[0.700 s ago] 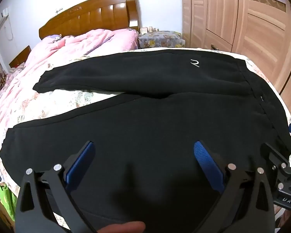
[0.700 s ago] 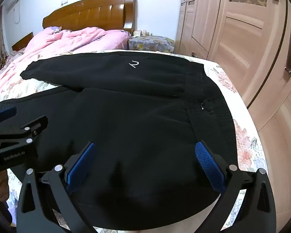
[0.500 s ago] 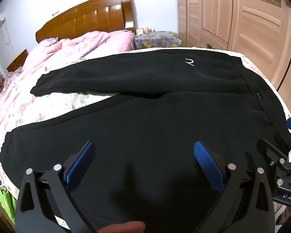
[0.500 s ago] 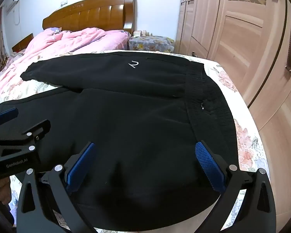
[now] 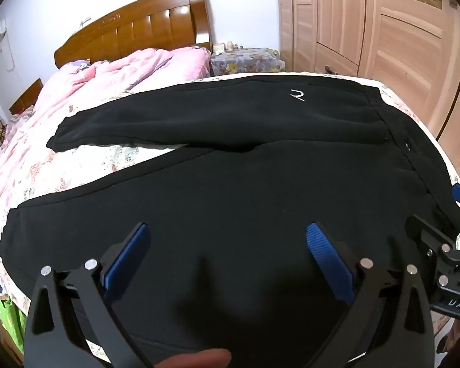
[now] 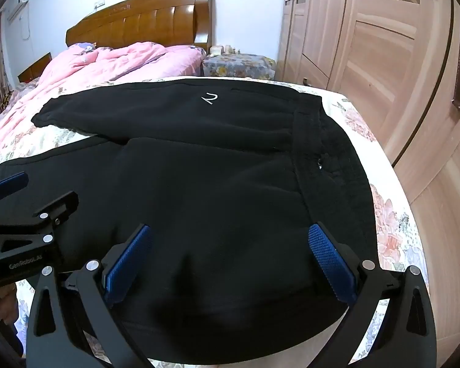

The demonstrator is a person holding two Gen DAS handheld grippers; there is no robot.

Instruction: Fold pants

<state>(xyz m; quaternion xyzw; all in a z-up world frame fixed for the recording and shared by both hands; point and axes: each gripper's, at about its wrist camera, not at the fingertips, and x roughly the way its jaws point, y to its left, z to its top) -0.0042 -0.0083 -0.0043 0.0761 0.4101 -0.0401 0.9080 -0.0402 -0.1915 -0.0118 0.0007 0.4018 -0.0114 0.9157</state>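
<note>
Black pants [image 5: 230, 190] lie spread flat on the bed, waistband to the right, both legs running left with a gap between them; they also show in the right wrist view [image 6: 214, 178]. A small white logo [image 5: 297, 95] marks the far leg. My left gripper [image 5: 227, 245] is open and empty above the near leg. My right gripper [image 6: 230, 245] is open and empty above the near hip area, beside the waistband [image 6: 328, 159]. Each gripper shows in the other's view: the right one at the right edge [image 5: 438, 257], the left one at the left edge [image 6: 24, 224].
The bed has a floral sheet [image 6: 392, 236] and a bunched pink quilt [image 5: 107, 76] toward the wooden headboard [image 5: 138, 24]. A covered nightstand [image 5: 245, 61] stands at the back. Wooden wardrobe doors [image 6: 383, 46] run along the right, close to the bed's edge.
Both grippers stay open. The left view has shifted slightly, so the pants sit a little lower and more to the left in it. The pants have not moved.
</note>
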